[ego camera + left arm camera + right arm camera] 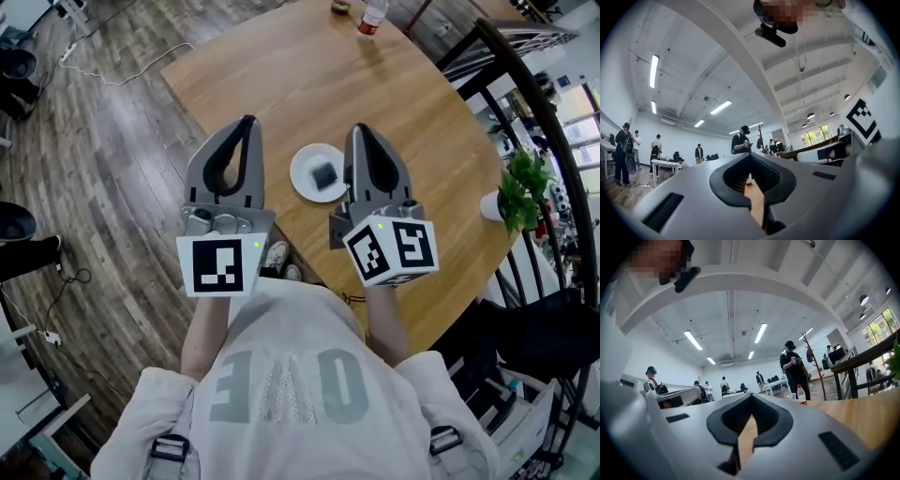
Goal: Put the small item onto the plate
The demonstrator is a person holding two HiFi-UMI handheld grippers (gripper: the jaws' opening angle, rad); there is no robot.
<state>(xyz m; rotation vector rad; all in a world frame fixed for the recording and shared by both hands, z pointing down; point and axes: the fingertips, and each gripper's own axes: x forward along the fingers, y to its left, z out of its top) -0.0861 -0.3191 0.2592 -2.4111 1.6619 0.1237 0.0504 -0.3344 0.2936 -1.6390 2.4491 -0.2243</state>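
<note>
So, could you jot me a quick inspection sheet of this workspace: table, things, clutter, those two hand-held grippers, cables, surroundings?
Surface: wooden table, curved edge.
Job's things: small dark item lies on the white plate.
Clutter: red-labelled bottle at the far edge; potted plant by the right edge.
Grippers: left gripper and right gripper both shut and empty, held on either side of the plate.
Cables: white cable on the floor, left of the table.
Surroundings: black railing on the right; people standing in a bright hall.
</note>
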